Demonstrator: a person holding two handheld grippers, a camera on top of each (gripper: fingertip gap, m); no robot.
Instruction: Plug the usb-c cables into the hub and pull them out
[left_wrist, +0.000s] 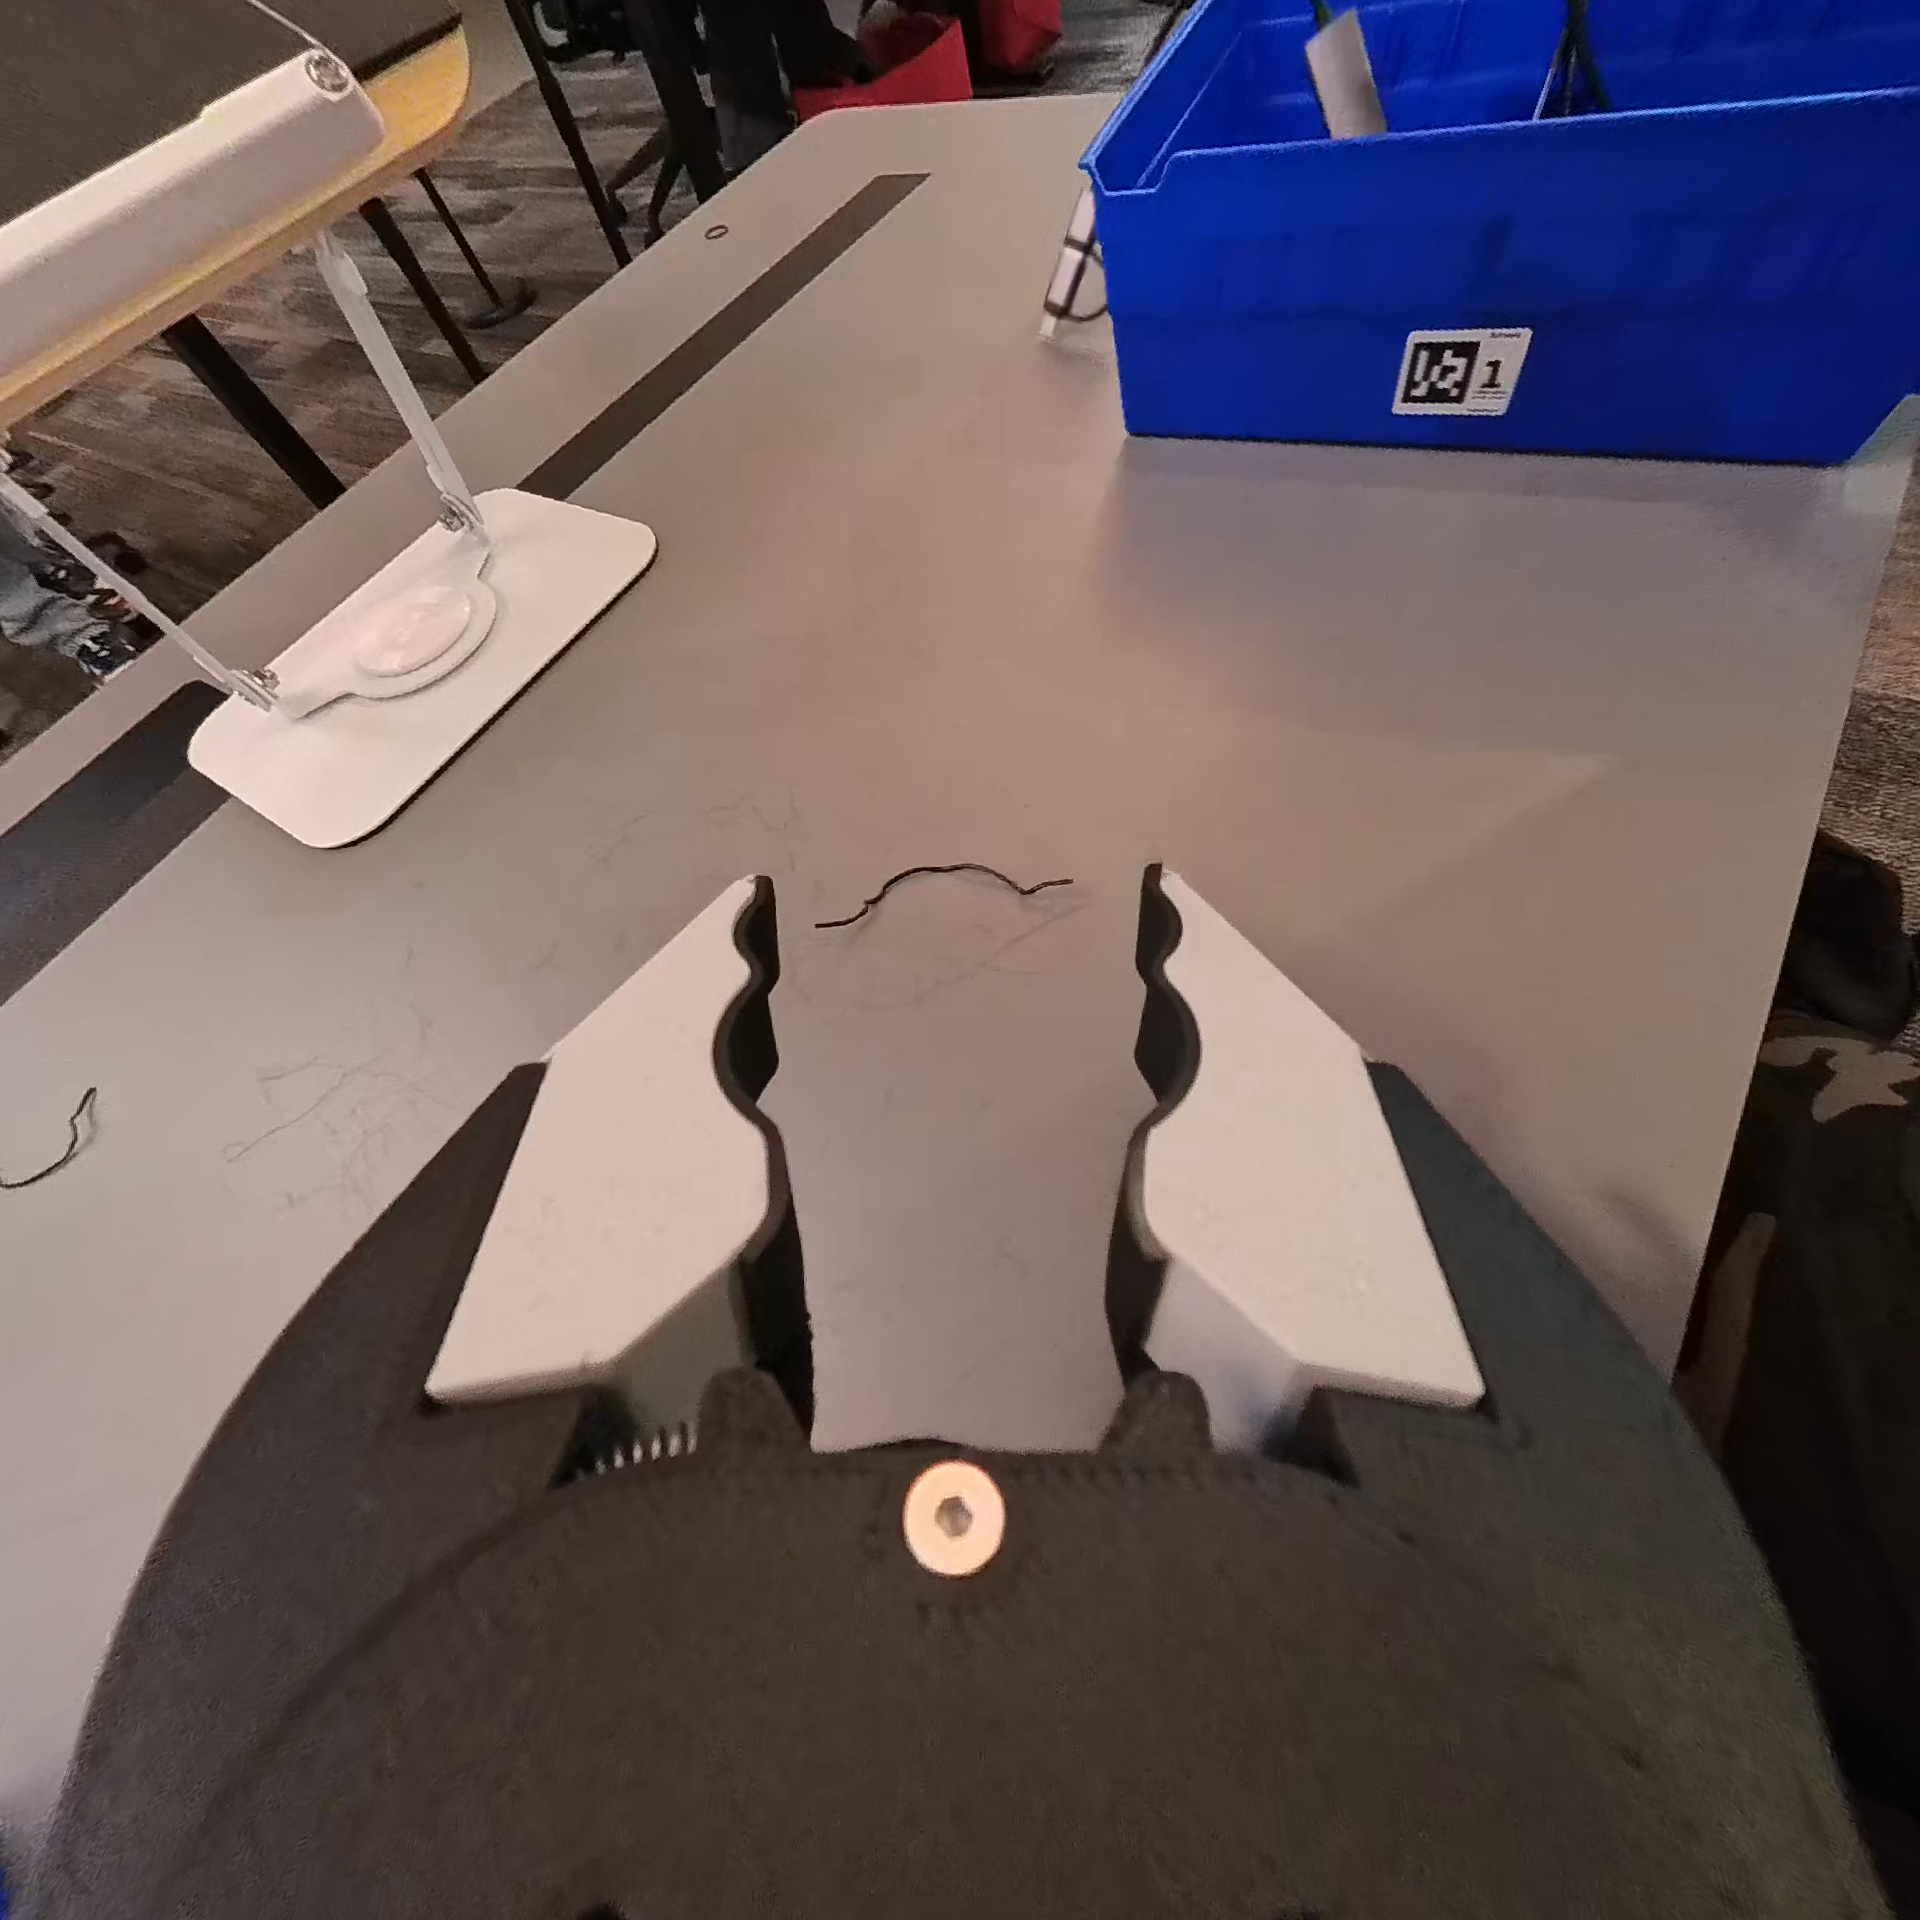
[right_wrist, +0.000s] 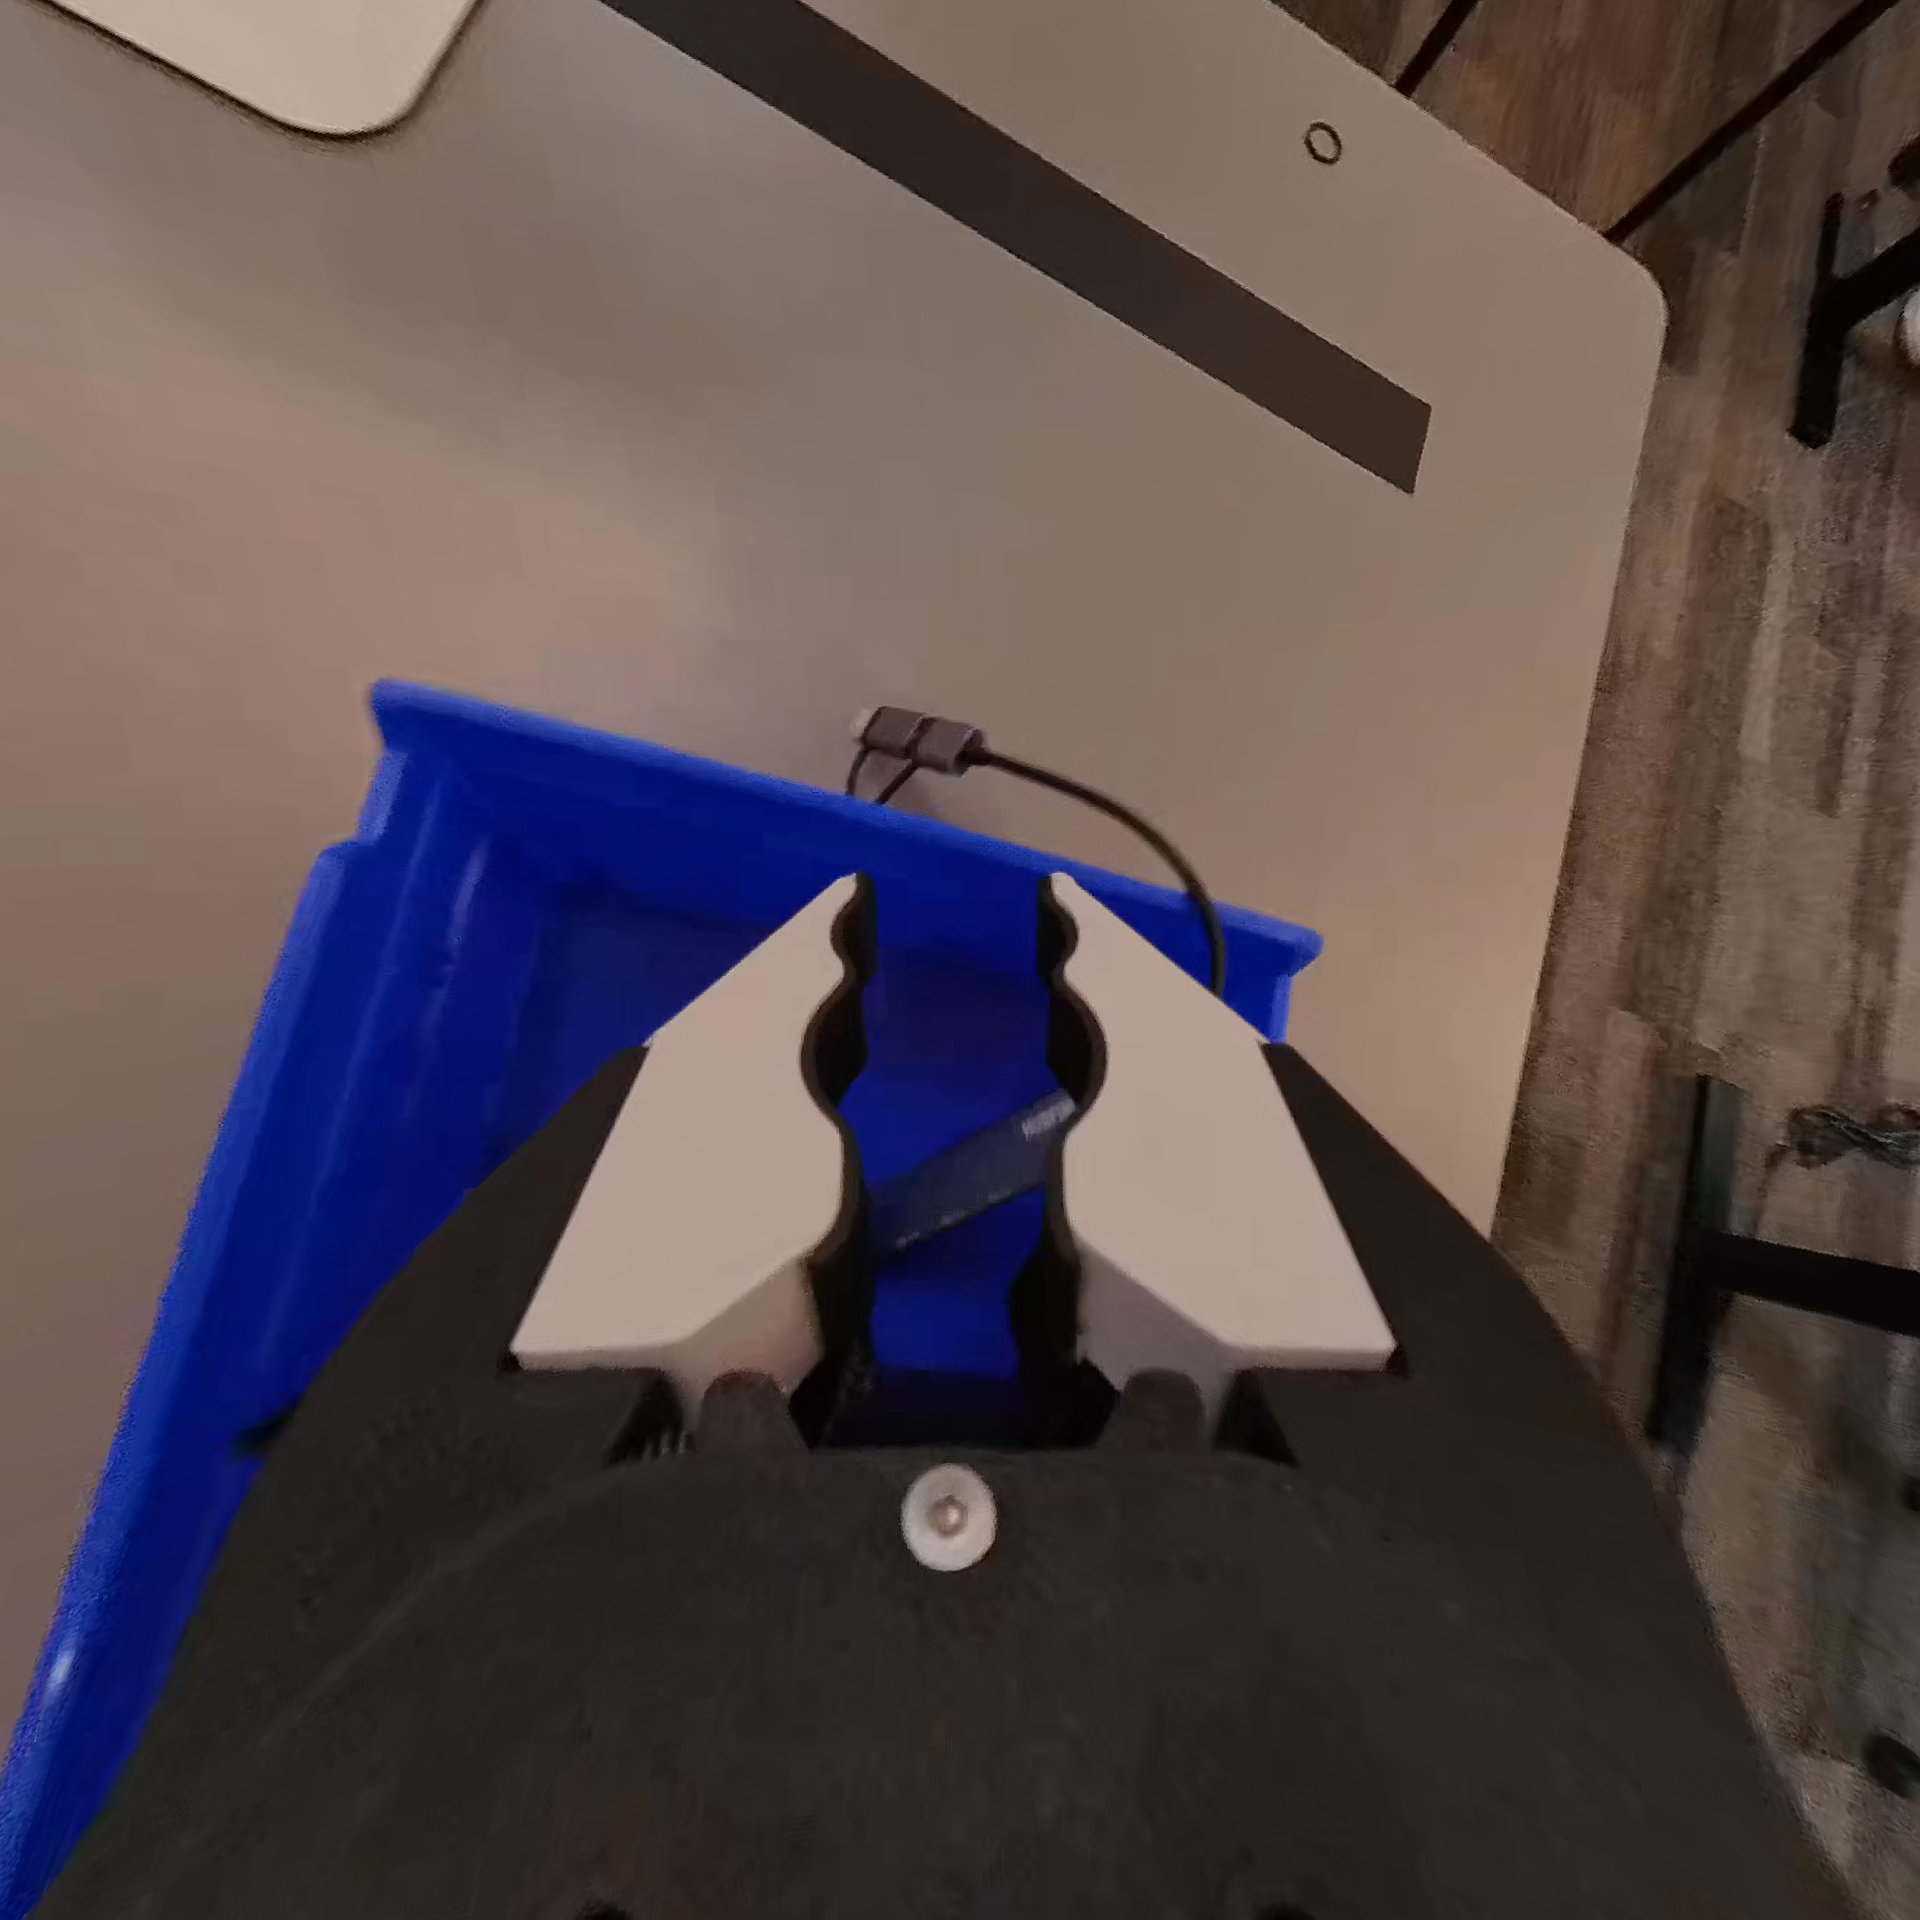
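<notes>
My right gripper (right_wrist: 951, 883) hangs over a blue bin (right_wrist: 436, 935), jaws partly open. A dark flat hub (right_wrist: 966, 1174) shows slanted in the gap between my fingers, down inside the bin; its ends are hidden behind the fingers. Two grey cable plugs (right_wrist: 914, 740) lie side by side on the table just past the bin's far rim. A black cable (right_wrist: 1174, 862) runs from them over the rim. My left gripper (left_wrist: 956, 883) is open and empty above the grey table (left_wrist: 1143, 644), well short of the bin (left_wrist: 1558, 260). The plugs (left_wrist: 1070, 272) show at the bin's left side.
A white stand (left_wrist: 416, 665) with a hinged arm stands on the table at the left. Loose black threads (left_wrist: 935, 894) lie on the table between my left fingertips. A dark strip (right_wrist: 1039, 208) runs along the table. The table's edge and the floor (right_wrist: 1714, 831) lie to the right.
</notes>
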